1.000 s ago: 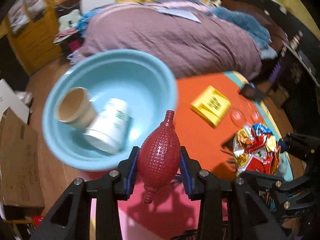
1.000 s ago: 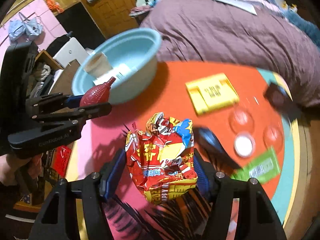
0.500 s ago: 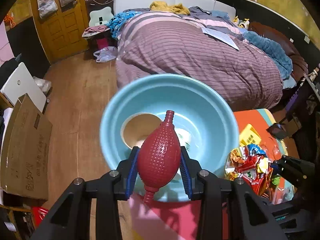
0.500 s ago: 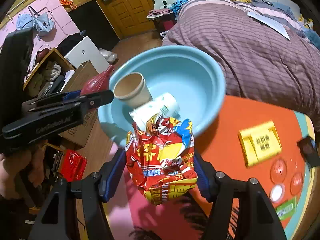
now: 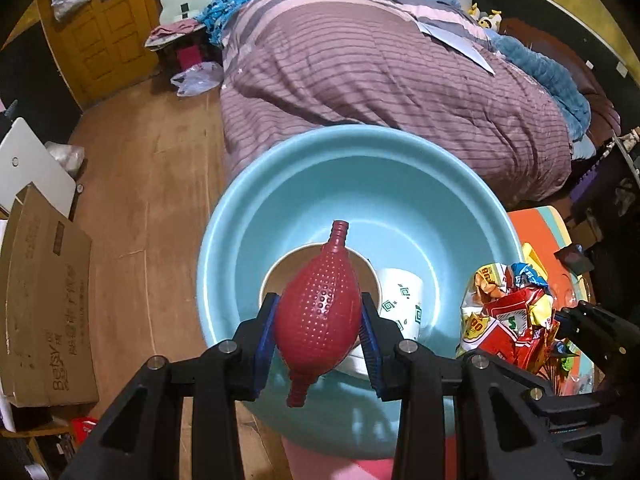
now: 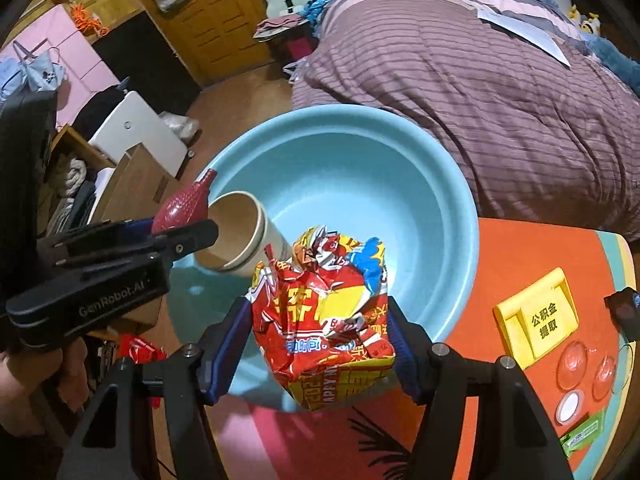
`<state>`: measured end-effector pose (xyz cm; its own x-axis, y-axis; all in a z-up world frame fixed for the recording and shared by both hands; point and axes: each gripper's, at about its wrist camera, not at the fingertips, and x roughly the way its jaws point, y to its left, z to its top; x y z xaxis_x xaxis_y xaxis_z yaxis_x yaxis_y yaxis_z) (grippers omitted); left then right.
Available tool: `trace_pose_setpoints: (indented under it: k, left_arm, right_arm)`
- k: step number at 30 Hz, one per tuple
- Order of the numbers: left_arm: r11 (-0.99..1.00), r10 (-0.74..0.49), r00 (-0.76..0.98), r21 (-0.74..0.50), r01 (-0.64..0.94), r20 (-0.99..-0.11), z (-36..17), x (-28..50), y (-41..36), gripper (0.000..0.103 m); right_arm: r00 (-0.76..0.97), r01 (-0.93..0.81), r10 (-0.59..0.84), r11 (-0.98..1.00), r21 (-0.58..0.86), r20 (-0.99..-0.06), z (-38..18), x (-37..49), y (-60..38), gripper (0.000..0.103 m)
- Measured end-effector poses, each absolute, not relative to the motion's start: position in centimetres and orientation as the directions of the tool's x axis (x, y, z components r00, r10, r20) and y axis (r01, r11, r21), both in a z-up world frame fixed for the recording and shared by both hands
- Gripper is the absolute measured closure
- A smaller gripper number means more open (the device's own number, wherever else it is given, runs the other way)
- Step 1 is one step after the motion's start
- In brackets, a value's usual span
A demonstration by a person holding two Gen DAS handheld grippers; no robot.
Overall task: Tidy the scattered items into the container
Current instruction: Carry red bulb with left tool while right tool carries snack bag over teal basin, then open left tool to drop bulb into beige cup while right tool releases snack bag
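Left claw [image 5: 318, 326] clenched on a red dimpled rubber bulb [image 5: 316, 320], tilted steeply down over the light blue basin [image 5: 400, 184], nozzle aimed at the paper cup [image 6: 240, 236] lying inside. Right claw [image 6: 320, 332] clamped on a crumpled red snack bag [image 6: 324, 320], angled down above the basin's near rim. Both carried in from over the orange mat [image 6: 520, 256] a second ago; grips unchanged. Yellow card holder [image 6: 538, 316] left on the mat.
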<state>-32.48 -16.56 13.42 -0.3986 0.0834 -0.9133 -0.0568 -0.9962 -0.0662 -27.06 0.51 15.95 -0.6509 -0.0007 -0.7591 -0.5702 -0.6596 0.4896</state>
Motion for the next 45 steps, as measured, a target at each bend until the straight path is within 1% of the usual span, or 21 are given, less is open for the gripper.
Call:
trace_pose_setpoints:
  k: [17,24,25,26,28,36,45]
  left_arm:
    - [-0.99,0.139,-0.475,-0.119,-0.072,-0.869,13.4,-33.0,-17.1,0.061]
    - [-0.991,0.137,-0.507,-0.12,-0.067,-0.851,13.1,-33.0,-17.1,0.06]
    - [-0.99,0.137,-0.51,-0.121,-0.066,-0.849,13.1,-33.0,-17.1,0.056]
    - [-0.99,0.139,-0.511,-0.122,-0.066,-0.848,13.1,-33.0,-17.1,0.048]
    - [-0.99,0.142,-0.516,-0.126,-0.067,-0.845,13.2,-32.9,-17.1,0.041]
    - [-0.99,0.141,-0.522,-0.126,-0.064,-0.841,13.4,-32.7,-17.2,0.04]
    - [-0.993,0.114,-0.519,-0.089,-0.073,-0.847,13.6,-31.8,-17.3,0.037]
  right_arm:
    - [-0.624,-0.623,0.043,-0.631,0.463,-0.78,15.1,-28.2,0.8,0.034]
    - [-0.616,-0.635,0.06,-0.628,0.45,-0.785,14.7,-28.3,0.6,0.034]
    - [-0.616,-0.636,0.062,-0.628,0.449,-0.785,14.7,-28.3,0.5,0.034]
    - [-0.617,-0.637,0.062,-0.626,0.451,-0.785,14.6,-28.4,0.5,0.034]
    - [-0.618,-0.64,0.063,-0.62,0.454,-0.784,14.6,-28.4,0.6,0.034]
    - [-0.62,-0.647,0.083,-0.617,0.448,-0.781,14.7,-28.4,0.5,0.034]
    - [-0.615,-0.669,0.103,-0.593,0.448,-0.782,14.8,-28.4,0.5,0.032]
